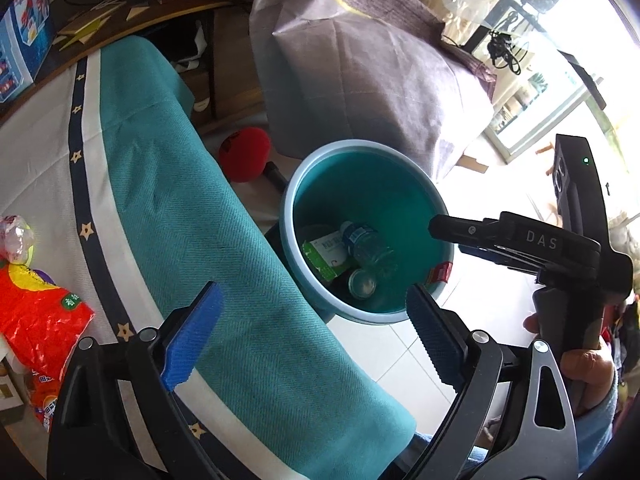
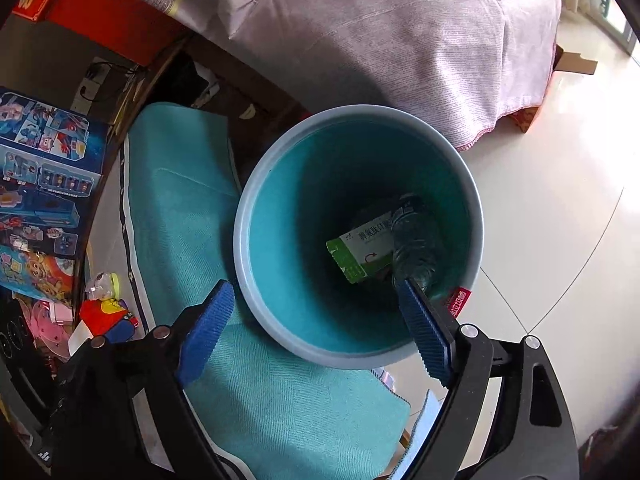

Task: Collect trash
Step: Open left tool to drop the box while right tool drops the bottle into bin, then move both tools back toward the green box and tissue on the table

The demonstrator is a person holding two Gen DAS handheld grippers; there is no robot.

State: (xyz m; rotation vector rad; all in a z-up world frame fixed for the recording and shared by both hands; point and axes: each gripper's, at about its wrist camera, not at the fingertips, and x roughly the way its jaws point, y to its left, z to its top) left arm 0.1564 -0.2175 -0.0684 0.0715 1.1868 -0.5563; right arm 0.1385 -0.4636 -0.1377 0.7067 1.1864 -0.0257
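**Trash dropped, both grippers empty over the bin**

Trash already lies at the bottom of the teal bin [image 2: 256, 240]: a plastic bottle [image 2: 412, 240] resting against a green-and-white carton [image 2: 360, 254]. The left gripper [image 1: 312, 344] and right gripper [image 2: 316, 328] hang above the bin's rim, jaws spread wide and holding nothing. The drop looks finished. Next, a hand would need to swing towards the red snack bag [image 1: 36, 320] at the table's left edge.

Both tilted steeply down over the bin [image 2: 256, 184]. Left gripper [image 1: 308, 336] fingers spread wide, nothing between. Right gripper [image 2: 316, 332] same, empty, directly above the bin mouth; hand [image 1: 580, 364] wraps its handle.
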